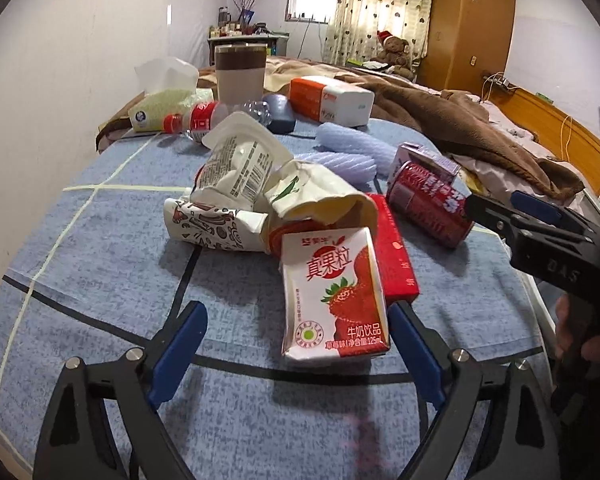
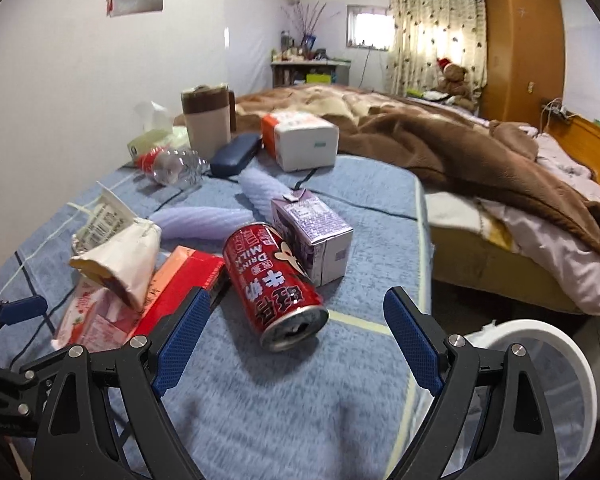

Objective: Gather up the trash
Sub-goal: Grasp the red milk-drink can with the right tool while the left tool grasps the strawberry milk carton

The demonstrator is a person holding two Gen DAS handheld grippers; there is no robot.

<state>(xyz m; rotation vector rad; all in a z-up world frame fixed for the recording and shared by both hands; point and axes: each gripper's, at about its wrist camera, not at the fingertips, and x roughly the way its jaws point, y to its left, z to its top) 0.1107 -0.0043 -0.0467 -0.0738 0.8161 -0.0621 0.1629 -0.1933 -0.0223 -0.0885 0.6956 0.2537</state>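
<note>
Nothing looks collected yet: your trash sits piled on the blue mat (image 1: 100, 264), and the white bin (image 2: 556, 364), seen only in the right view, off the mat's edge, shows nothing inside as far as visible. Your right gripper (image 2: 296, 320) is wide, nothing held, the red can (image 2: 274, 280) lying between its jaws. Your left gripper (image 1: 296, 332) is wide too, straddling the strawberry carton (image 1: 332, 292), not clamped. Only the left view shows the carton's front and the crumpled cup (image 1: 220, 220).
</note>
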